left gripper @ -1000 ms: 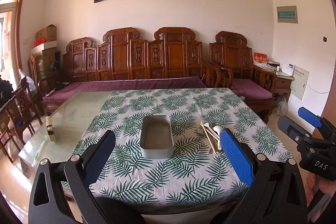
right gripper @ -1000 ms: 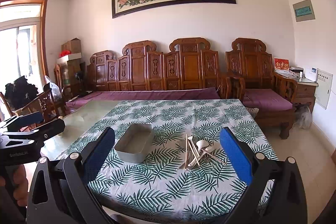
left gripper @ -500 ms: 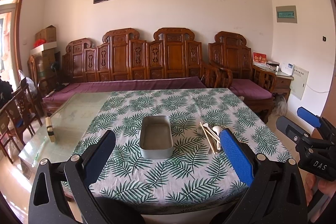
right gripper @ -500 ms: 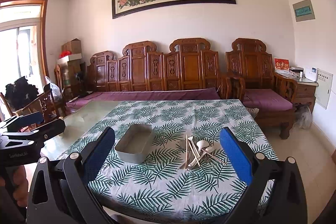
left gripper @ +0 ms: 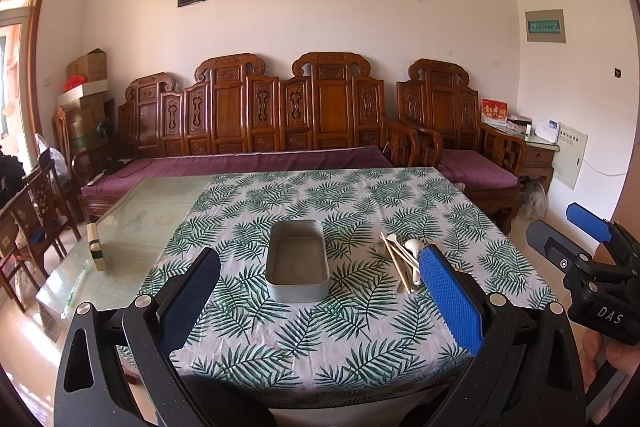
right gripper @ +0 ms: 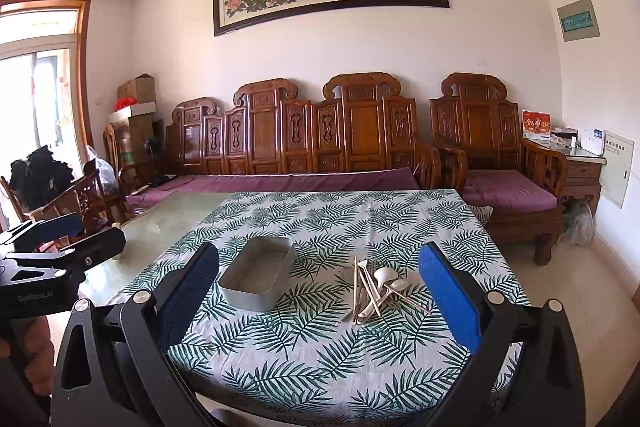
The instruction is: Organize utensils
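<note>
A grey metal tray [left gripper: 297,263] [right gripper: 258,273] sits empty on the leaf-print tablecloth [left gripper: 344,331] [right gripper: 312,343]. To its right lies a pile of utensils [left gripper: 402,261] [right gripper: 374,289]: wooden chopsticks, white spoons and metal pieces. My left gripper [left gripper: 320,301] is open and empty, held back from the table's near edge, facing the tray. My right gripper [right gripper: 318,301] is open and empty, also short of the table, with the pile ahead between its fingers. Each gripper shows at the edge of the other's view [left gripper: 588,247] [right gripper: 56,243].
A small wooden block [left gripper: 96,247] stands on the bare glass tabletop [left gripper: 132,227] left of the cloth. A carved wooden sofa [left gripper: 280,131] with purple cushions runs behind the table. Wooden chairs [left gripper: 36,203] stand at the left, an armchair [right gripper: 504,179] at the right.
Both grippers stay open and nearly still; the views shift only very slightly.
</note>
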A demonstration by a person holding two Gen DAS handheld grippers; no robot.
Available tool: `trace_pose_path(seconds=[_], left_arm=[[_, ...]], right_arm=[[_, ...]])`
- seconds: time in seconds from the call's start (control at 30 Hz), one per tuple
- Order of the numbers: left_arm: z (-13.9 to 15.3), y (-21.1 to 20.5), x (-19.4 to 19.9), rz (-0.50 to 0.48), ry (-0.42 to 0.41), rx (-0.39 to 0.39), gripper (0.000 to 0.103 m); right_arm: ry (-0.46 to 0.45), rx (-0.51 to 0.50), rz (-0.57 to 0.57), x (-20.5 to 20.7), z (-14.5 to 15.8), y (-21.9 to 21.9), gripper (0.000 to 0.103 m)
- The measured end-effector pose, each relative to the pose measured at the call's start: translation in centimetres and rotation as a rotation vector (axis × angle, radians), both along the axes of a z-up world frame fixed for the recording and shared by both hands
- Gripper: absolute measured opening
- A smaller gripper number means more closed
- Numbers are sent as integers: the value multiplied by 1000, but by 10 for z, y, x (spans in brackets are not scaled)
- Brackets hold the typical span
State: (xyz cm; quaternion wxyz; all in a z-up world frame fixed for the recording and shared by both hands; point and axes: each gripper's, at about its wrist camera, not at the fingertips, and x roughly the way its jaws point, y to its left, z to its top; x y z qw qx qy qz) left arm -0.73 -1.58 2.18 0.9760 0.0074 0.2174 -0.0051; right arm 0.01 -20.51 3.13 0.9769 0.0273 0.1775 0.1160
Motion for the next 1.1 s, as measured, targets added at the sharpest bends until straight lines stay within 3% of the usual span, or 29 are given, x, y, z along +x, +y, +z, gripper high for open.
trace_pose_path(seconds=[1.1], left_arm=[[-2, 0, 0, -3, 6, 3, 97]], right_arm=[[-1, 2, 0, -1, 0, -1, 100]])
